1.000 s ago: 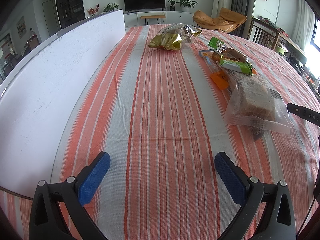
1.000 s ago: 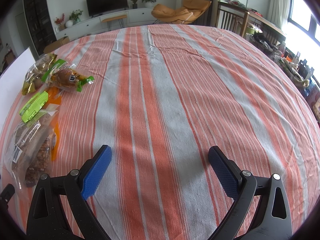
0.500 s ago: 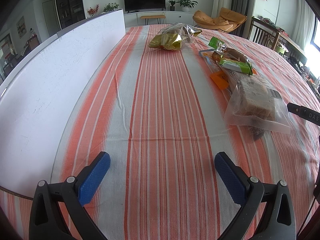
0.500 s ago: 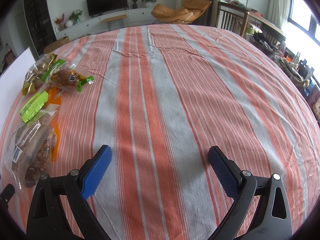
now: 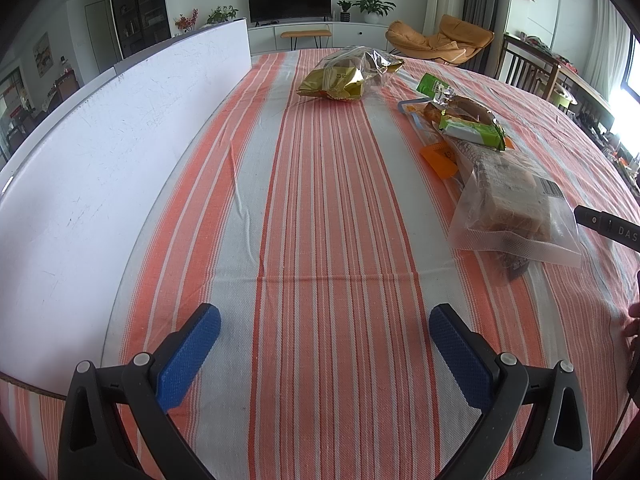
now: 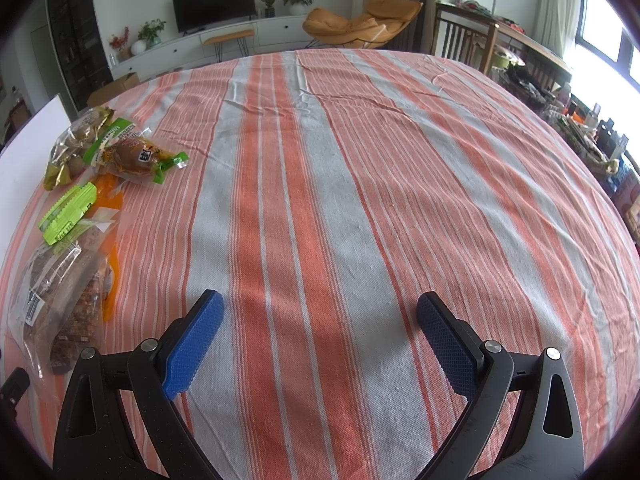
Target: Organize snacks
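Note:
Several snack packs lie on the striped tablecloth (image 5: 328, 208). Far ahead sits a gold and clear bag (image 5: 352, 74). Right of centre lie a green-wrapped bun pack (image 5: 464, 114), an orange pack (image 5: 438, 156) and a clear vacuum bag of brown cake (image 5: 512, 208). My left gripper (image 5: 325, 322) is open over bare cloth, well short of them. In the right wrist view the same packs line the left edge: the gold bag (image 6: 76, 140), the bun pack (image 6: 132, 156), a lime green pack (image 6: 68, 206) and the clear cake bag (image 6: 60, 292). My right gripper (image 6: 320, 312) is open and holds nothing.
A tall white board (image 5: 100, 152) stands along the table's left side. A black part of the other gripper (image 5: 608, 226) pokes in at the right edge. Wooden chairs (image 6: 468, 40), an orange lounge chair (image 6: 360, 20) and a TV cabinet stand beyond the table.

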`<action>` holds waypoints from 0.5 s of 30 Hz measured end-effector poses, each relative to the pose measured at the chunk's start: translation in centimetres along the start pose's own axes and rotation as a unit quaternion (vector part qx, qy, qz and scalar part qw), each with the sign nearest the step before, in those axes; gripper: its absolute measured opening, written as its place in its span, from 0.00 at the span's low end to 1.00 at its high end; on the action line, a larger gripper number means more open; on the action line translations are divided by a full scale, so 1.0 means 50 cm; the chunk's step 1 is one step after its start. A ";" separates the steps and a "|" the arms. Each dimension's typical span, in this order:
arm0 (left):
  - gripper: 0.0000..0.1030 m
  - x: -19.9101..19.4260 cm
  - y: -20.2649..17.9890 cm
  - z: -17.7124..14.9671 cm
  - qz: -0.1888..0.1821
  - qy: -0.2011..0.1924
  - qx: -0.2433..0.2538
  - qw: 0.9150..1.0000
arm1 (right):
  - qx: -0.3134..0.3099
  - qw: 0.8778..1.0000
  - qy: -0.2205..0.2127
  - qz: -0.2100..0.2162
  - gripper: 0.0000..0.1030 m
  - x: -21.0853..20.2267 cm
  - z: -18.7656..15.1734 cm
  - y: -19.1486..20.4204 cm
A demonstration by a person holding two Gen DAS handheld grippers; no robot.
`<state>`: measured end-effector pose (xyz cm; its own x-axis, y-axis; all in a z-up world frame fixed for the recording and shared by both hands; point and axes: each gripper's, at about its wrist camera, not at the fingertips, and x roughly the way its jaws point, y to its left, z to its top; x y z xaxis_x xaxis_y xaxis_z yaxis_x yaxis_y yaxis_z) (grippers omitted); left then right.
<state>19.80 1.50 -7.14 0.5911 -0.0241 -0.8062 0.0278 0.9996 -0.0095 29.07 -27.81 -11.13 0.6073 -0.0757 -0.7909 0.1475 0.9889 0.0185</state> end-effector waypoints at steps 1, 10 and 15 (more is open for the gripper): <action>1.00 0.000 0.000 0.000 0.000 0.000 0.000 1.000 | 0.000 1.000 0.000 0.000 0.96 0.000 0.000 0.000; 0.99 -0.022 0.003 0.008 -0.041 0.014 0.022 0.999 | 0.001 1.000 0.000 0.001 0.96 0.000 0.000 0.001; 1.00 -0.093 -0.038 0.097 -0.113 -0.036 0.016 0.993 | 0.000 1.000 0.000 -0.001 0.97 0.000 0.000 0.000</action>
<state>20.91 -0.37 -0.50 0.6225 -0.2499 -0.7417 0.1904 0.9675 -0.1663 29.07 -27.80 -11.14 0.6066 -0.0767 -0.7913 0.1478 0.9889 0.0174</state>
